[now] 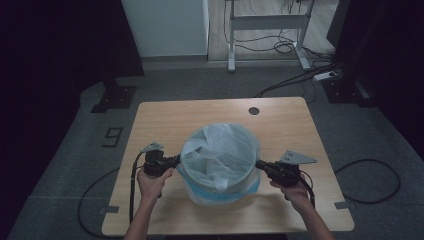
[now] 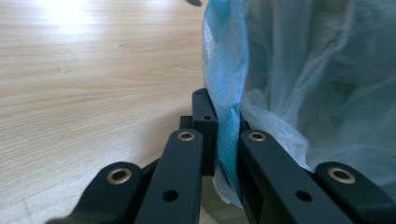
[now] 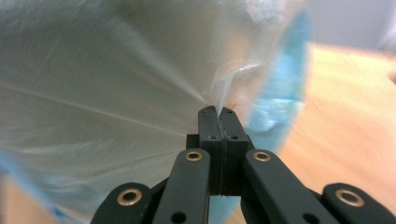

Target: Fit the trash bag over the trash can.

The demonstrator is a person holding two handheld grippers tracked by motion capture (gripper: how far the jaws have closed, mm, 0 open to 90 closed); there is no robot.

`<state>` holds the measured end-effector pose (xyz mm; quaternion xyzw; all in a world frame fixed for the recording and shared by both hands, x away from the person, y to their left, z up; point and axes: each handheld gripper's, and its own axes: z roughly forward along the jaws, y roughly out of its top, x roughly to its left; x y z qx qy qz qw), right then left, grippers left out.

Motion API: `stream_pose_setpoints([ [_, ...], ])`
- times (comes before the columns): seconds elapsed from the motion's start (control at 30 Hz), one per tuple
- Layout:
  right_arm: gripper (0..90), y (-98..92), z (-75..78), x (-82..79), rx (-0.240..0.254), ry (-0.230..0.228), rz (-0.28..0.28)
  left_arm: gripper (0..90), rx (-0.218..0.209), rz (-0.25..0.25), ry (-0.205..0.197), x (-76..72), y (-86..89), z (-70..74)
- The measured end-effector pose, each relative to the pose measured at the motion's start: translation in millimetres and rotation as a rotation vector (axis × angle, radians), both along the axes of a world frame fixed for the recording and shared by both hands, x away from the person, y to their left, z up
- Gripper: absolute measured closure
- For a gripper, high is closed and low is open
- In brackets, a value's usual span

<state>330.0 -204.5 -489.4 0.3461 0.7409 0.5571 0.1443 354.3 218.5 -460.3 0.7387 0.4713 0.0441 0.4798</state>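
The bin (image 1: 220, 162) stands near the wooden table's (image 1: 165, 120) front edge, with bare tabletop toward the back and both sides. Its translucent white liner (image 1: 222, 150) drapes over the rim, blue film below. The left gripper (image 1: 176, 161) is clamped on the liner's blue hem; the right gripper (image 1: 261, 166) pinches the white film taut.

Bin mid-table, gripper each side.
Bin (image 1: 220, 162) on table (image 1: 165, 120); bag (image 1: 222, 150) inside; left gripper (image 1: 175, 161) left, right gripper (image 1: 260, 165) right.
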Motion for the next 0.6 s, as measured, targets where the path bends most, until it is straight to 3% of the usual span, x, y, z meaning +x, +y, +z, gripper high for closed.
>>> stream_pose_setpoints([
  [0.03, 89.1, 1.3, -6.5, 2.0, -0.025, 0.039, -0.031, 89.0, 0.007, 0.002, 0.005, 0.6, -0.6, -0.8],
  [0.1, 89.1, 4.3, -16.3, 2.9, -0.049, 0.083, -0.04, 89.0, 0.03, 0.005, 0.02, 2.2, -2.5, -3.7],
  [0.23, 89.1, 13.0, -29.7, 1.4, -0.129, 0.135, -0.053, 89.0, 0.067, 0.008, 0.057, 6.2, -5.5, -11.2],
  [0.37, 89.1, 16.1, -35.5, 0.4, -0.158, 0.151, -0.054, 89.0, 0.102, -0.004, 0.077, 8.2, -10.3, -16.7],
  [0.53, 89.0, 11.7, -39.6, -0.1, -0.153, 0.165, -0.048, 88.8, 0.11, -0.026, 0.081, 6.6, -15.4, -18.6],
  [0.6, 88.7, 8.9, -40.6, -0.7, -0.143, 0.158, -0.047, 88.4, 0.093, -0.026, 0.076, 4.6, -14.6, -19.6],
])
